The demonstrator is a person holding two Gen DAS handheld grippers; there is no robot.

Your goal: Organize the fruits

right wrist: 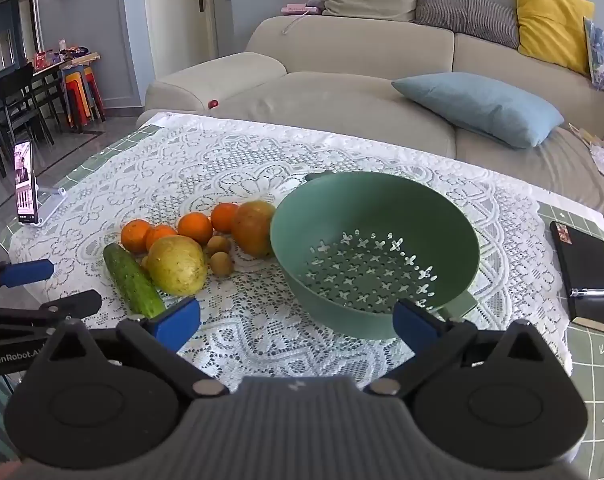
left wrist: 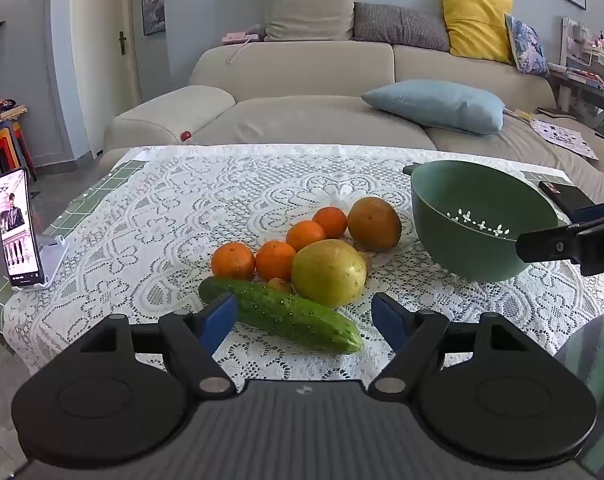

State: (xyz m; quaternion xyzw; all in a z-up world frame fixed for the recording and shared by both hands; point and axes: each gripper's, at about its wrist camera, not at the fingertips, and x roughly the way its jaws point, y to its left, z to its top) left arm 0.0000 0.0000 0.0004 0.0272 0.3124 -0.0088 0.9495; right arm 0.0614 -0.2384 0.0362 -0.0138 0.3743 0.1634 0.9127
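Scanning left to right: a lit phone on a clear stand (left wrist: 19,228) sits at the worktop's left edge, well apart from the produce, prob. just playing video & out of your way. Mid-worktop, on the white lace cloth (left wrist: 161,216), the fruit lies bunched in one pile: four small oranges (left wrist: 273,258) in a row, a big yellow-green round fruit (left wrist: 328,272) touching them, a larger orange-brown round fruit (left wrist: 374,223) behind, a few small brown round fruits (right wrist: 221,264) tucked between. A bumpy green cucumber (left wrist: 285,314) lies across the pile's near side. Right of that stands the green plastic colander w/ flower-shaped holes (right wrist: 376,216), just beside the pile and nothing in it yet; likely the target, so hauls stay short. A black notebook w/ pen (right wrist: 586,272) lies far right.

Your left tool (left wrist: 304,316) is spread wide, blue pads either side of the cucumber's near stretch; contact can't be told, nothing gripped. Your right tool (right wrist: 295,320) is also fully wide & holding nothing, angled down over bare cloth, its right pad by the colander's near wall. No sorting started, judging by the bare colander.
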